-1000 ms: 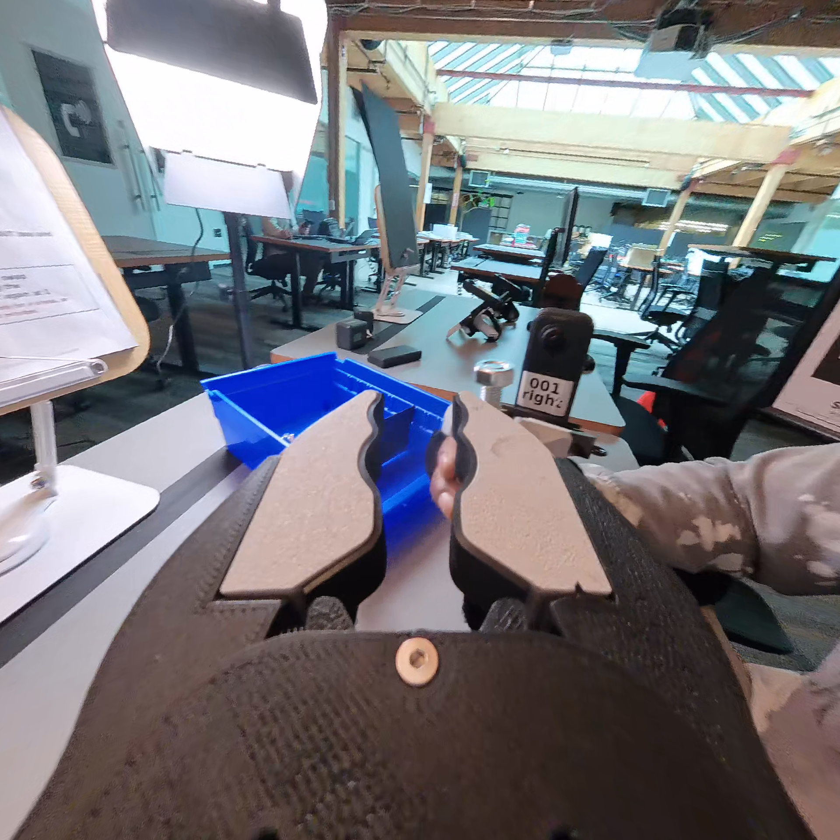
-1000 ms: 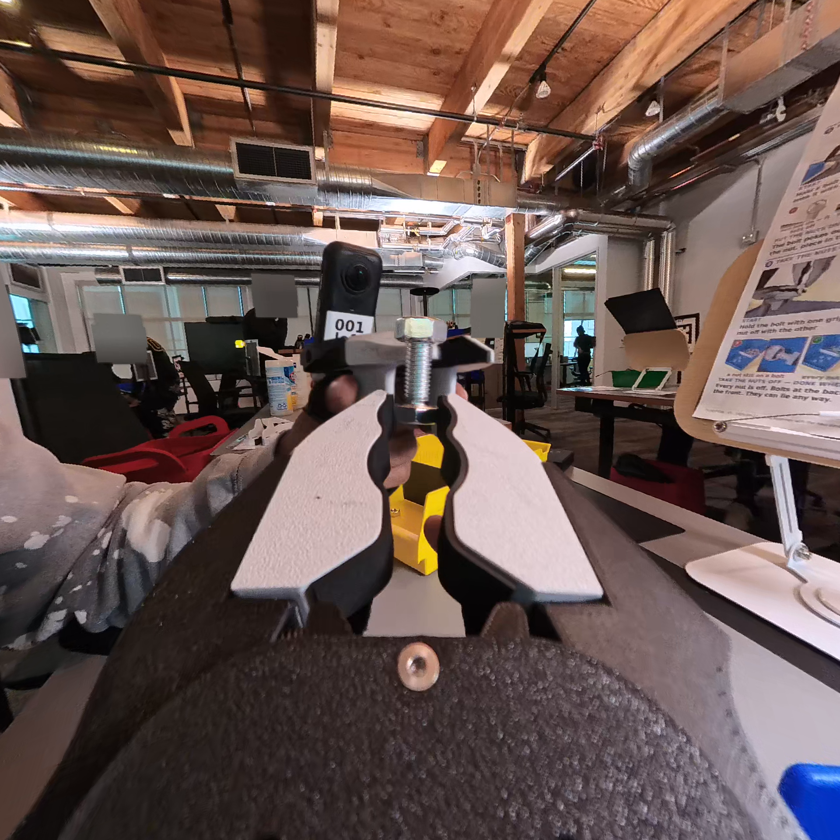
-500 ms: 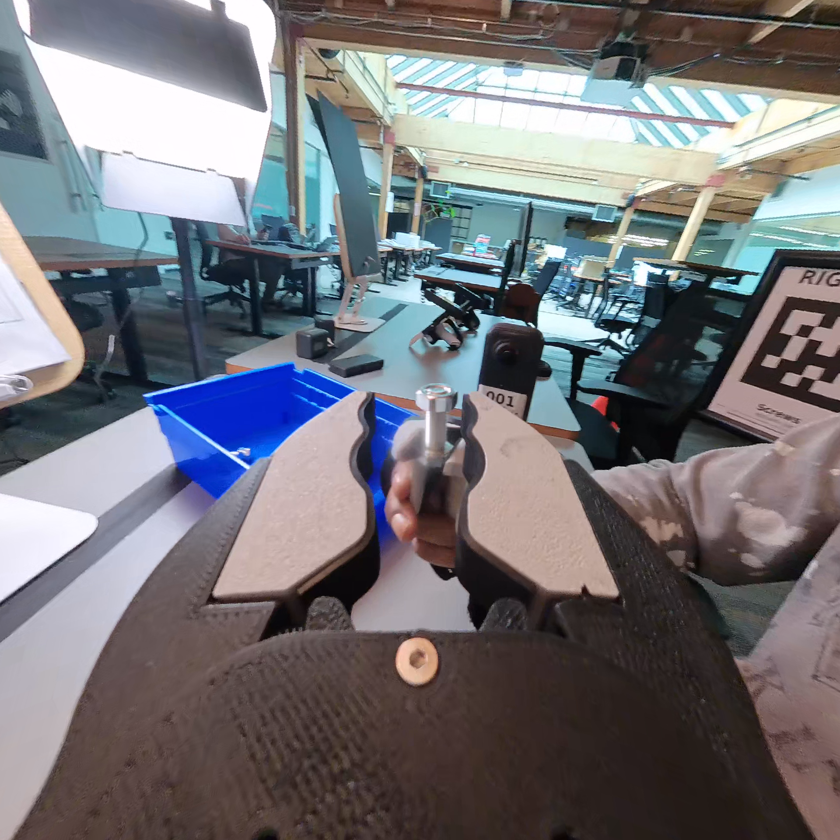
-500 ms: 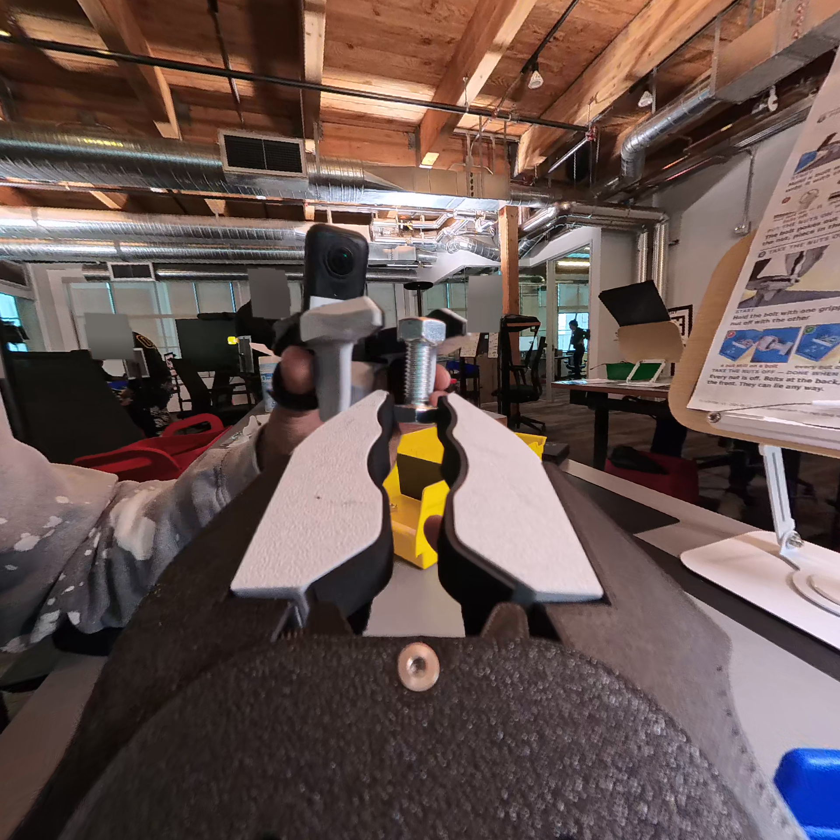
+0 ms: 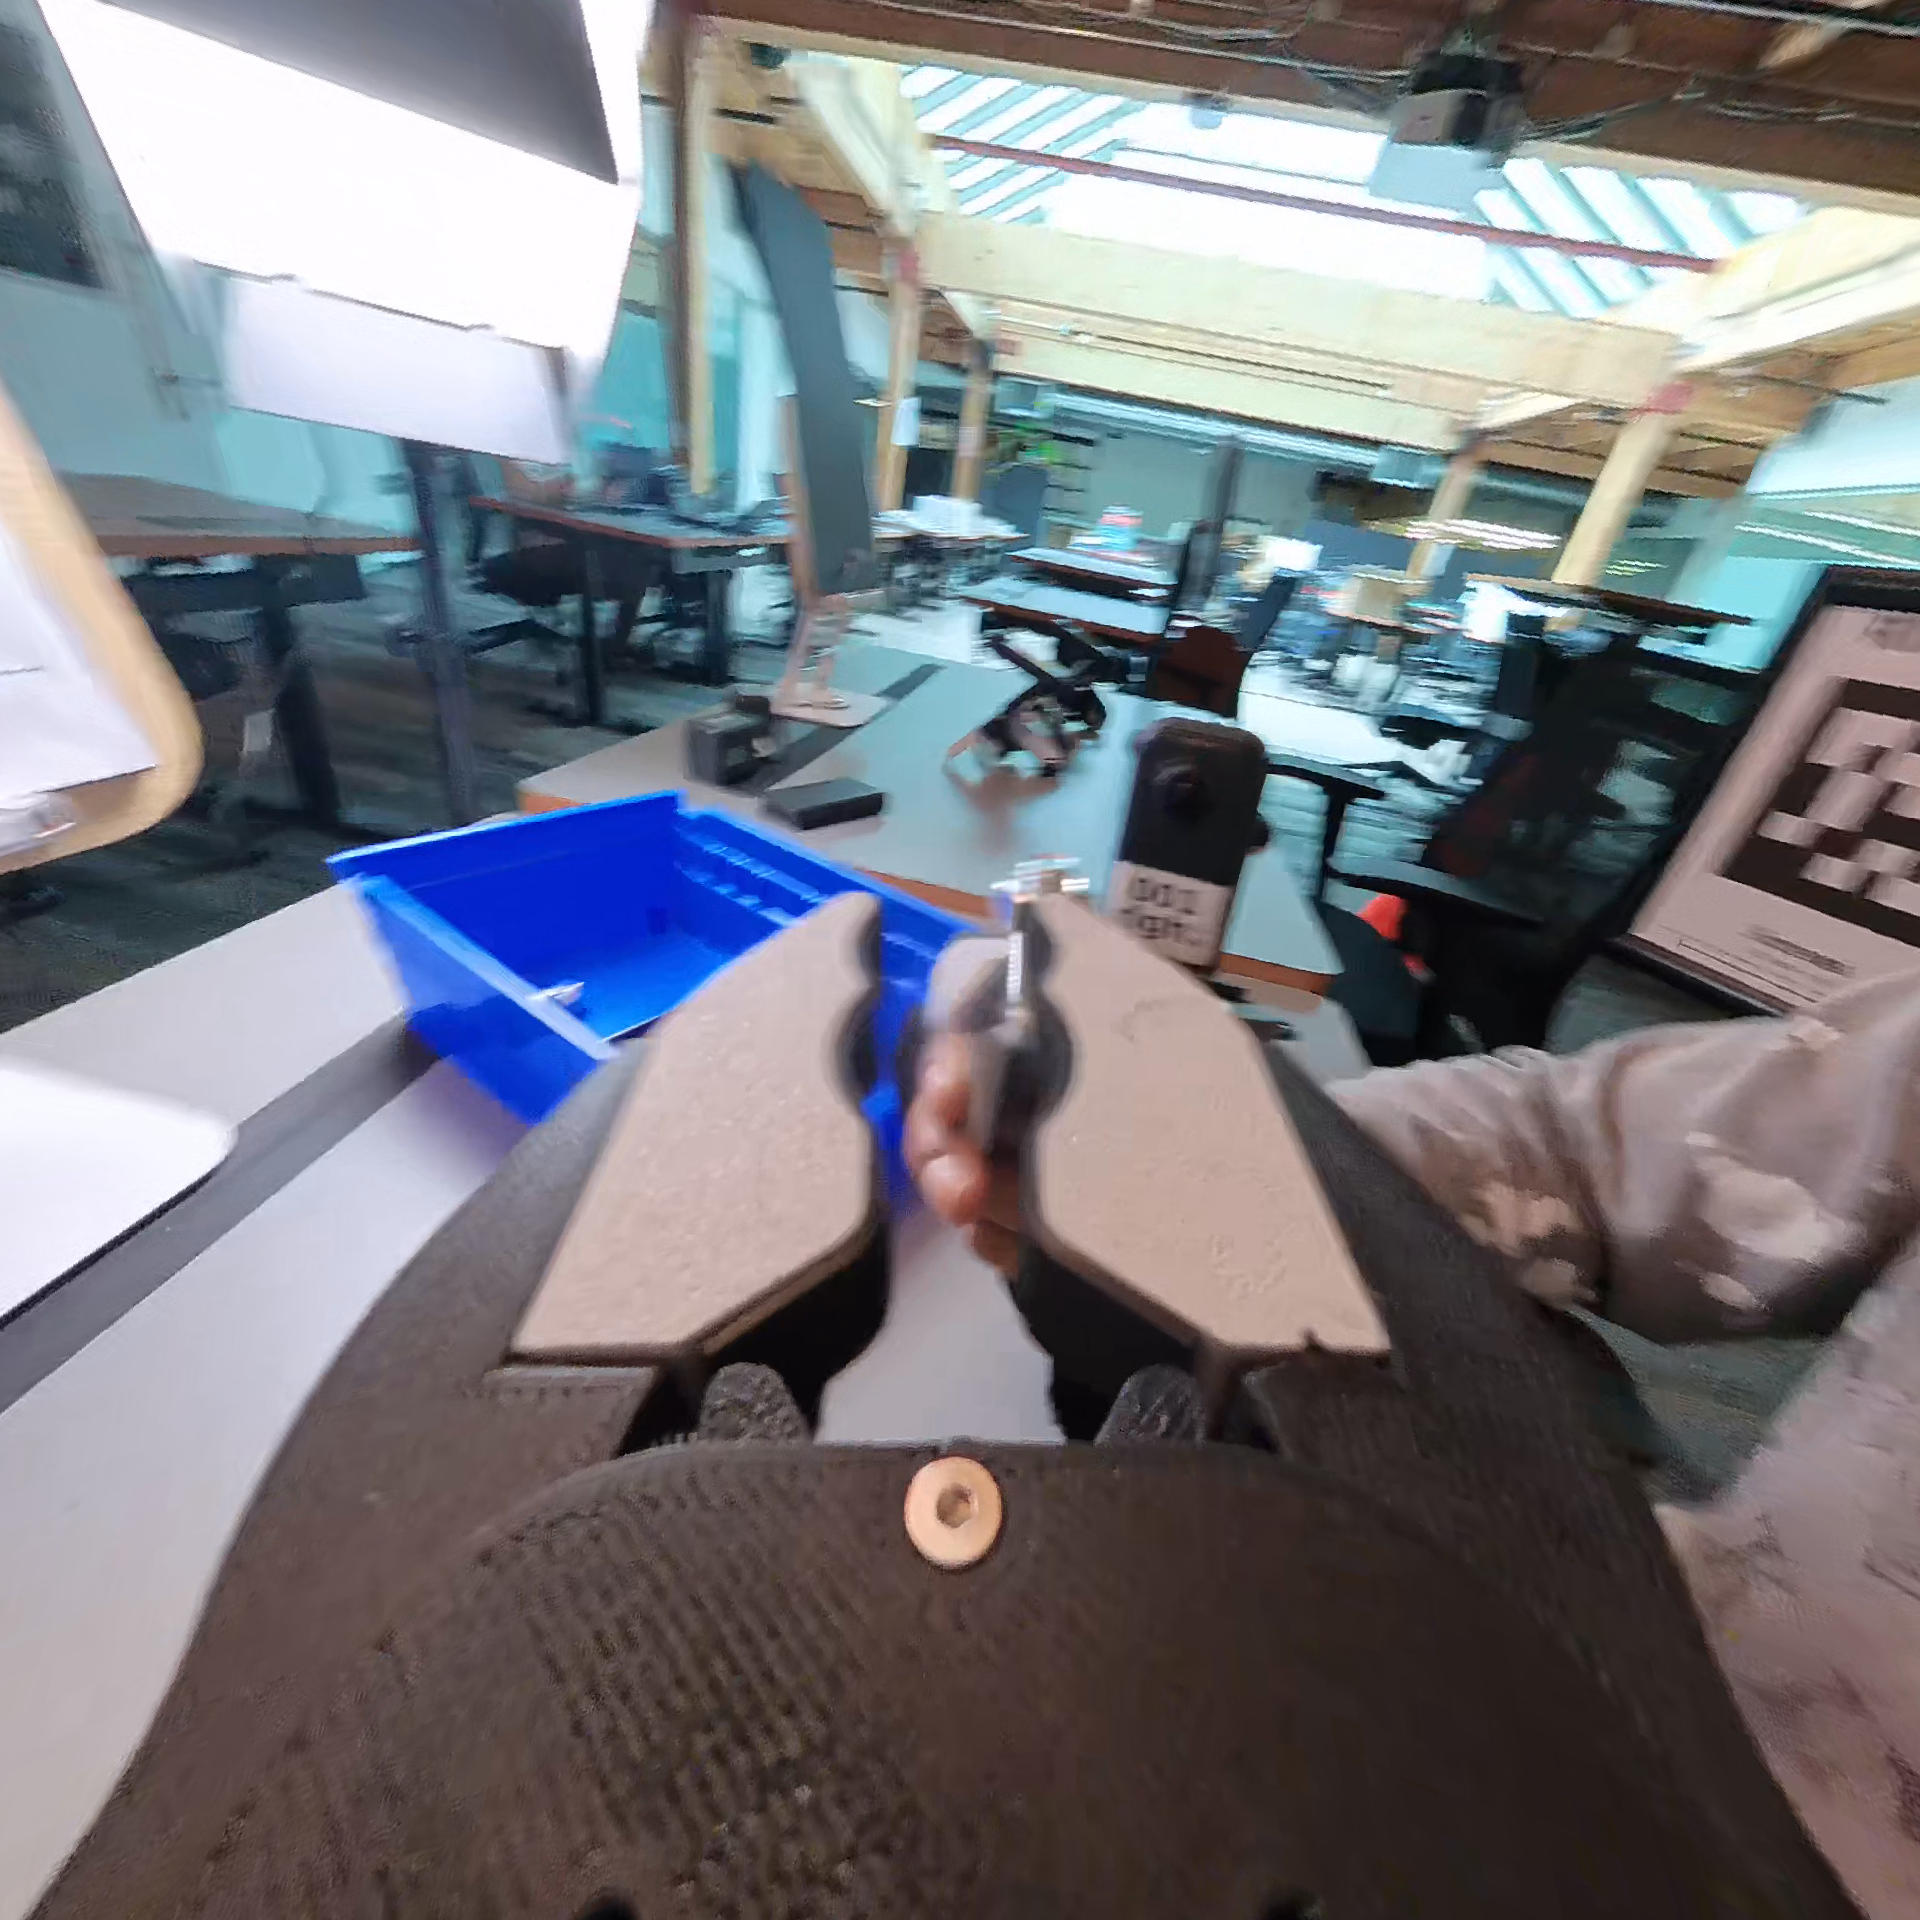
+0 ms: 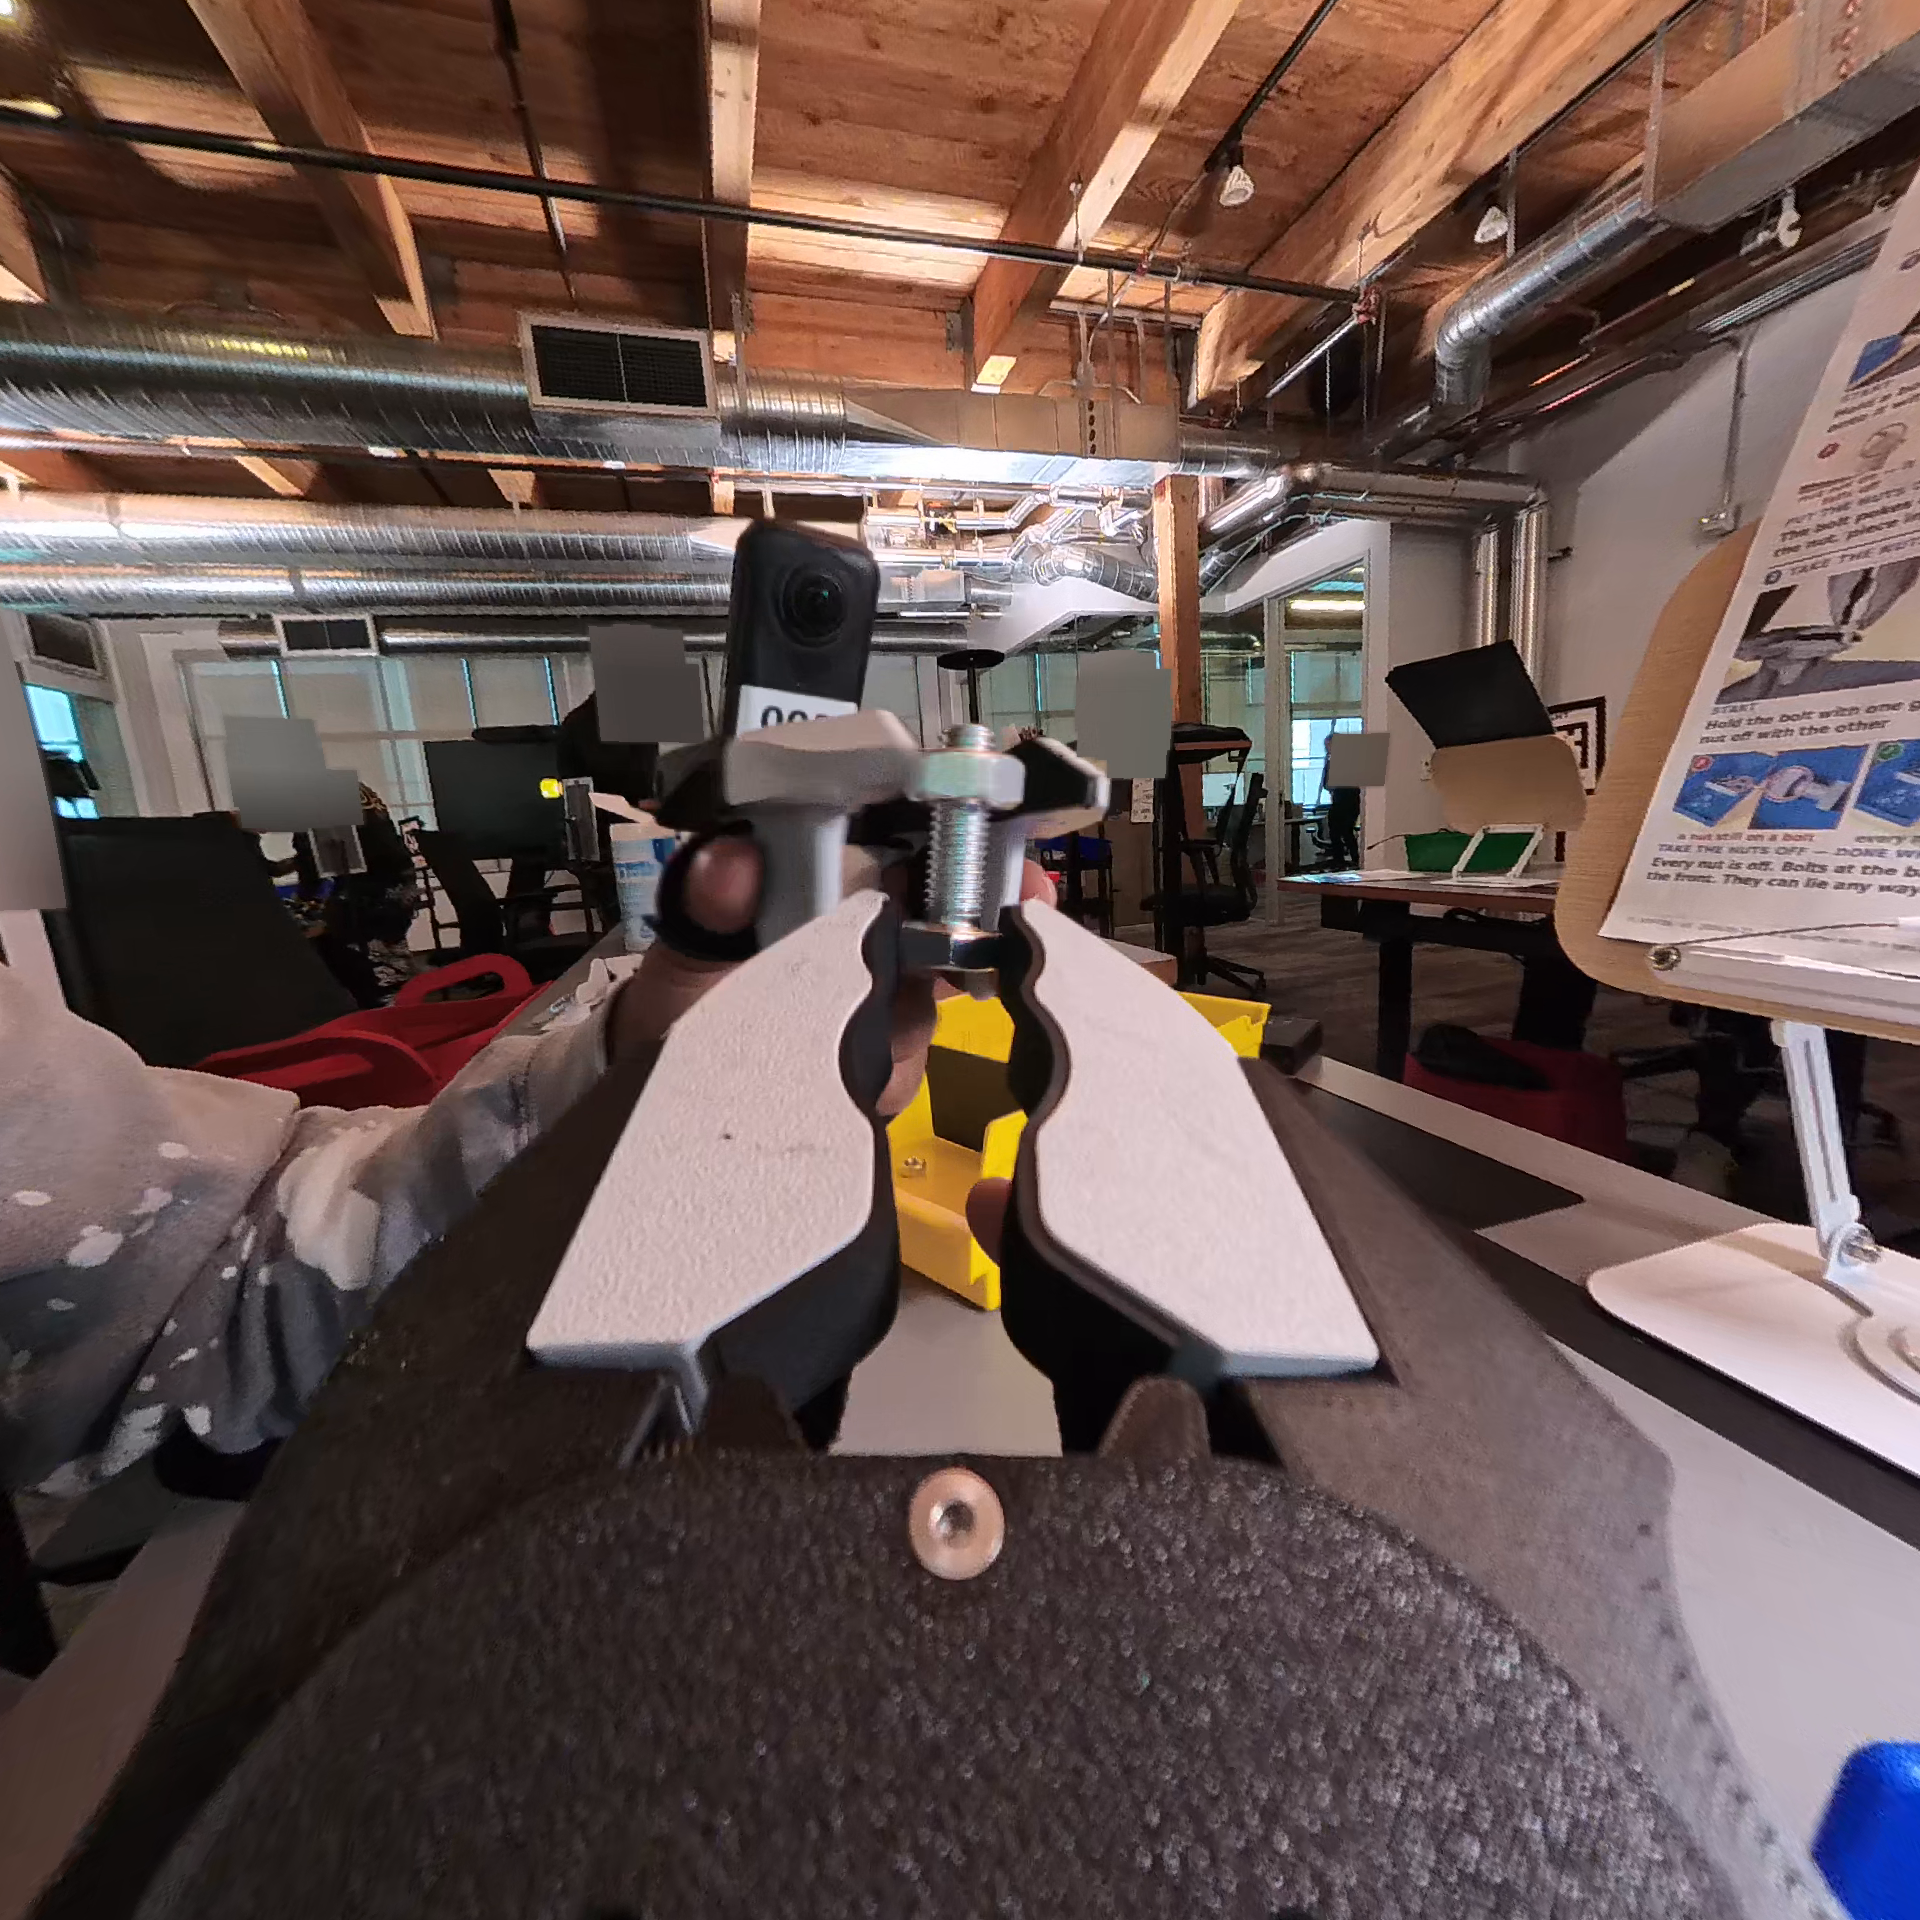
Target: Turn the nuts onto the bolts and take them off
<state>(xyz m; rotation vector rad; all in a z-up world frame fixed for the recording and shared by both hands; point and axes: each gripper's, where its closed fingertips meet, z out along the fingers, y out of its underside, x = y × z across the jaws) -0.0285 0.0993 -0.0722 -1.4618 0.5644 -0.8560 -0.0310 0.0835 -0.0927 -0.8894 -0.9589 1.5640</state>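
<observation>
My right gripper (image 6: pixel 951 935) is shut on the hex head of a steel bolt (image 6: pixel 956 862) and holds it upright, thread up. A steel nut (image 6: pixel 964 774) sits near the top of the thread, and the thread's end shows above it. In the right wrist view my left gripper (image 6: pixel 935 774) faces me with a finger on each side of the nut. In the blurred left wrist view my left gripper (image 5: pixel 961 920) has its jaws a little apart. There the bolt (image 5: pixel 1016 977) and nut (image 5: pixel 1039 885) lie by the right fingertip. I cannot tell whether it presses on the nut.
A blue bin (image 5: pixel 582 935) holding a small metal part (image 5: pixel 556 992) stands on the grey table beyond my left gripper. A yellow bin (image 6: pixel 940 1226) stands beyond my right gripper. An instruction board on a white stand (image 6: pixel 1766 831) is at the right. The person's sleeves (image 5: pixel 1558 1174) reach in. Both grippers' tips are close together, under 4 cm apart.
Half a second ago my left gripper stood off beside the bolt with wider jaws. It has come back around the nut with narrower jaws. My right gripper has kept hold of the bolt.
</observation>
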